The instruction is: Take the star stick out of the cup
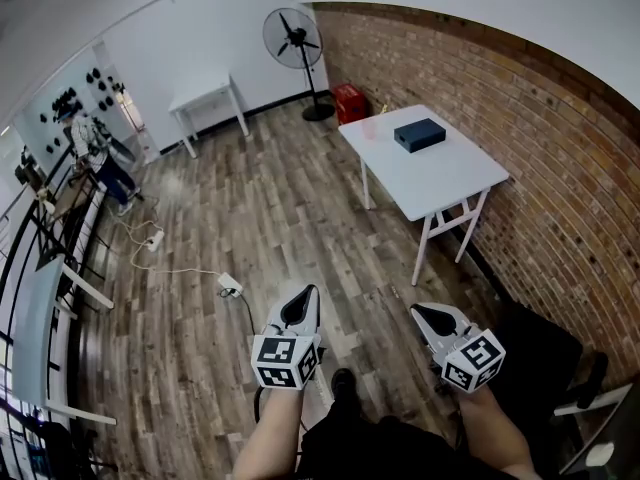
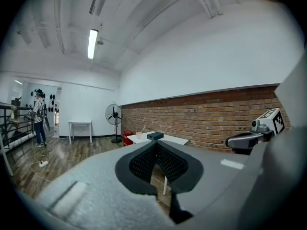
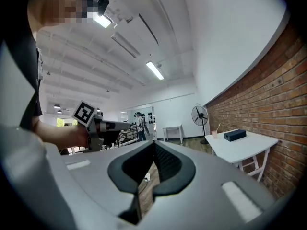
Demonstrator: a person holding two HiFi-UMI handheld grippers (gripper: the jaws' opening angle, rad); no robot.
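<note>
A small pink cup (image 1: 369, 128) stands near the far corner of a white folding table (image 1: 440, 183), a few steps ahead of me. In the gripper views a thin stick (image 3: 218, 127) leans out of the cup (image 3: 214, 134); its star is too small to make out. My left gripper (image 1: 305, 296) and right gripper (image 1: 420, 313) hover side by side in front of my legs, far from the table. Both are shut with nothing between the jaws. The left gripper view shows the cup (image 2: 139, 134) just past its closed tips (image 2: 156, 145).
A dark blue box (image 1: 419, 134) lies on the table beside the cup. A brick wall (image 1: 520, 128) runs behind it. A standing fan (image 1: 293, 38), a red crate (image 1: 349, 101) and a small white table (image 1: 208, 96) stand at the back. A power strip (image 1: 230, 285) lies on the wooden floor, and a person (image 1: 95, 143) stands far left.
</note>
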